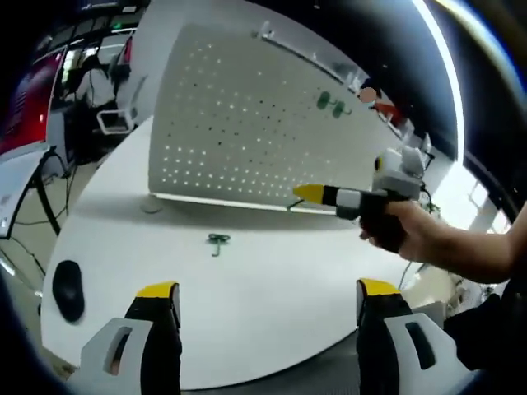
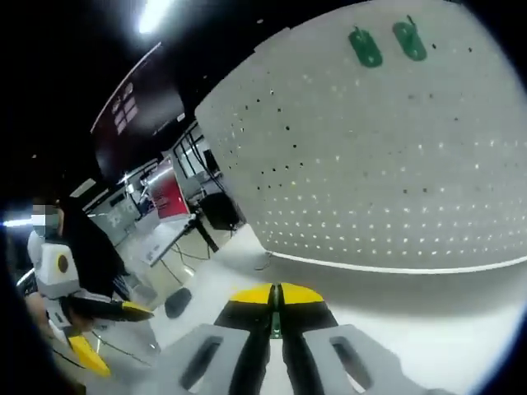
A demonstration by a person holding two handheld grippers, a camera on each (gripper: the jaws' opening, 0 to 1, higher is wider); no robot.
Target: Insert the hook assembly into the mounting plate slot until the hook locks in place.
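A white pegboard (image 1: pixel 239 123) stands upright on the round white table (image 1: pixel 272 280). Two green hooks (image 1: pixel 333 103) hang near its upper right; in the right gripper view they sit at the top of the pegboard (image 2: pixel 379 164) as green hooks (image 2: pixel 366 48). A loose green hook (image 1: pixel 218 241) lies on the table in front of the board. My left gripper (image 1: pixel 268 292) is open and holds nothing, well short of that hook. A hand holds my right gripper (image 1: pixel 309 195) near the board's lower edge. The right gripper (image 2: pixel 276 298) is shut, with a thin green sliver of a hook (image 2: pixel 276 327) between its jaws.
A black mouse (image 1: pixel 67 290) lies near the table's left edge. Desks, chairs and a red screen (image 1: pixel 25 107) stand beyond the table. The left gripper (image 2: pixel 103 333) and a person show at the left of the right gripper view.
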